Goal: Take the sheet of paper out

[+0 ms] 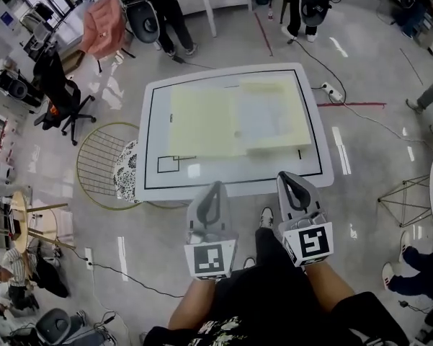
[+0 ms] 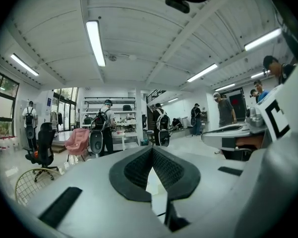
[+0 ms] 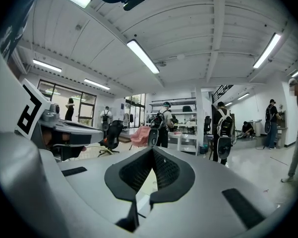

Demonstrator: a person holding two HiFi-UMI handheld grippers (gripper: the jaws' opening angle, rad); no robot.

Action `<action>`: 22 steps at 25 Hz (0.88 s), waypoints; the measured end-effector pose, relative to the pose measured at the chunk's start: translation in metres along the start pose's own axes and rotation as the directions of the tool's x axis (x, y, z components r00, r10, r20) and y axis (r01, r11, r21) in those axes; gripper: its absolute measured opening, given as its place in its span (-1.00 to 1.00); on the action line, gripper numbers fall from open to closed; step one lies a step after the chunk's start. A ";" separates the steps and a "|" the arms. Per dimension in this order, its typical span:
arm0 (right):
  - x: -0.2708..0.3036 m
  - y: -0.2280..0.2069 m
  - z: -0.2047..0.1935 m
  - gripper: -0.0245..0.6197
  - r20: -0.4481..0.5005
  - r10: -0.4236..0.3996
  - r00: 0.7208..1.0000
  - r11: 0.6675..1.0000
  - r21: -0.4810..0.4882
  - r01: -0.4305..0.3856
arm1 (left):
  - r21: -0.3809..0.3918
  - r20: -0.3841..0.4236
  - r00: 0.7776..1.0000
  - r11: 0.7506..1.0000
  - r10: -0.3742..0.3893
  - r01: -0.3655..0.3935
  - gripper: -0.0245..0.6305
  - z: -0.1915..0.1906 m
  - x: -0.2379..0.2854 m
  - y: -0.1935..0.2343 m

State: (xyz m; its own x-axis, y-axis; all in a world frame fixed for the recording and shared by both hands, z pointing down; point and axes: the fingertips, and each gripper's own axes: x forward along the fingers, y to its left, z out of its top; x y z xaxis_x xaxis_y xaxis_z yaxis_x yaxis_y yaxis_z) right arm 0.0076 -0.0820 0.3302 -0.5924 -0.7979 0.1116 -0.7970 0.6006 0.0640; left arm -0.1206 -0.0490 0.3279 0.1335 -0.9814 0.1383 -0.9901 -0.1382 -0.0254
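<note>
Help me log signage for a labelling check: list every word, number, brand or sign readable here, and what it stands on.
No readable text anywhere.
On the cubes of the left claw and right claw: square black-and-white code patterns, no letters.
On the table: black lines only.

An open lab hall: strip lights (image 2: 95,41) overhead, an office chair (image 1: 61,92) at ten o'clock, backpack-wearing people (image 1: 169,13) at twelve.
</note>
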 end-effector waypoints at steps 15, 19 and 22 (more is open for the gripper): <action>0.081 -0.078 -0.009 -0.94 0.010 0.051 0.999 0.996 0.071 -0.051 | 0.092 -0.079 0.997 0.995 -0.016 0.023 -0.93 0.013 0.110 -0.012; 0.095 -0.086 -0.021 -0.94 -0.003 0.064 0.998 0.996 0.066 -0.064 | 0.068 -0.093 0.995 0.997 -0.020 0.027 -0.93 -0.003 0.132 -0.017; 0.104 -0.091 -0.031 -0.94 -0.040 0.072 0.997 0.996 0.062 -0.069 | 0.061 -0.120 0.993 0.998 -0.016 0.024 -0.92 -0.014 0.143 -0.015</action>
State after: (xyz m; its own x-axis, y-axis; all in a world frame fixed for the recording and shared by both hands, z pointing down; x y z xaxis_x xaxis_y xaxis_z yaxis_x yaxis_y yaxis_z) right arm 0.0222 -0.2175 0.3664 -0.6429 -0.7501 0.1551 -0.7598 0.6501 -0.0052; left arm -0.0868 -0.1853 0.3620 0.1435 -0.9557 0.2568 -0.9820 -0.1696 -0.0826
